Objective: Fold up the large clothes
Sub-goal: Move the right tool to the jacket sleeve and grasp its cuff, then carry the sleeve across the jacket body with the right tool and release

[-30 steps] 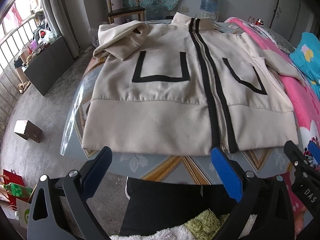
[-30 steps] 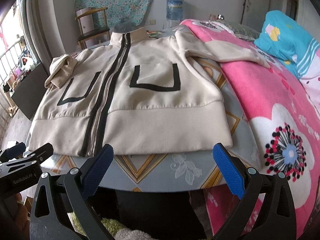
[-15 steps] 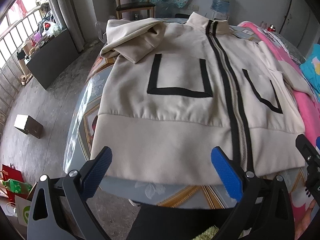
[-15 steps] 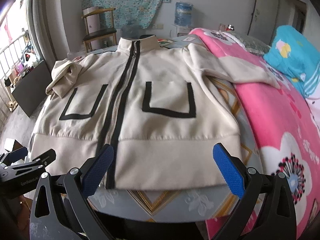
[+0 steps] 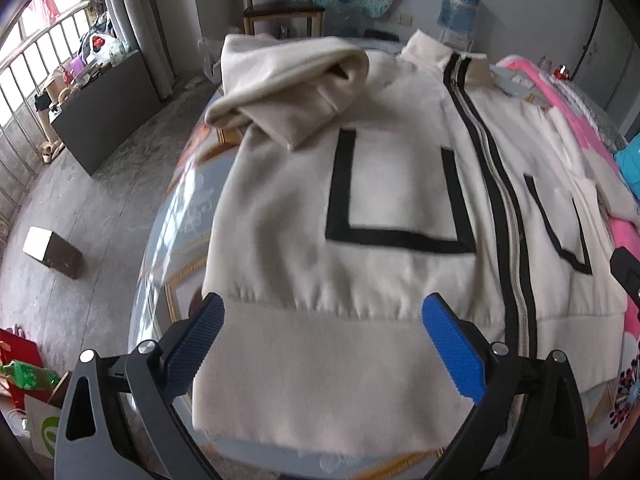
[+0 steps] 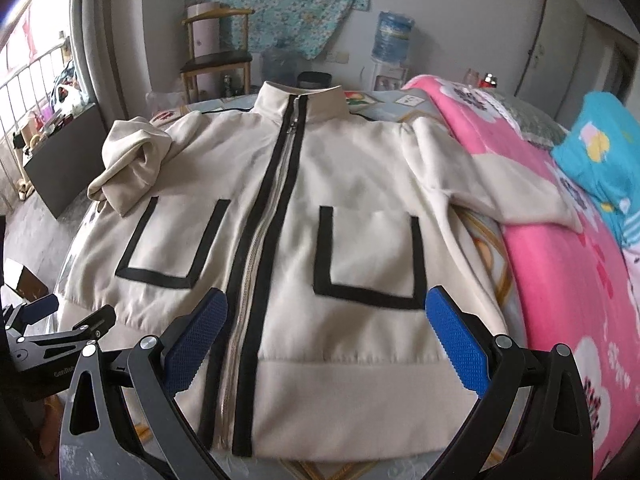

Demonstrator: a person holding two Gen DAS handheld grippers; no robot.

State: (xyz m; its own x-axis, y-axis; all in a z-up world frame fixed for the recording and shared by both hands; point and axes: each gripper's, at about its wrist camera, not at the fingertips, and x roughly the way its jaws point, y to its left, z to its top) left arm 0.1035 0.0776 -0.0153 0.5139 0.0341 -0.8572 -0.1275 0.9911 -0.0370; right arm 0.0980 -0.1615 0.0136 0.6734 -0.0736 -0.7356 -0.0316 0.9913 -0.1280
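Bare grey concrete floor (image 5: 100,200) is seen leftward. The cream zip-up jacket with black trim (image 5: 400,208) is spread on the patterned desk (image 5: 176,240); the released left tool (image 5: 320,344) and right tool (image 6: 326,338) are held spread over its hem, nothing grasped. The pink floral bed cover (image 6: 560,272) borders rightward.

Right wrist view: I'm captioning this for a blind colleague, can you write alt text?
A cream zip-up jacket lies flat on a table, beyond the open right gripper. Its right-hand sleeve drapes onto a pink blanket.
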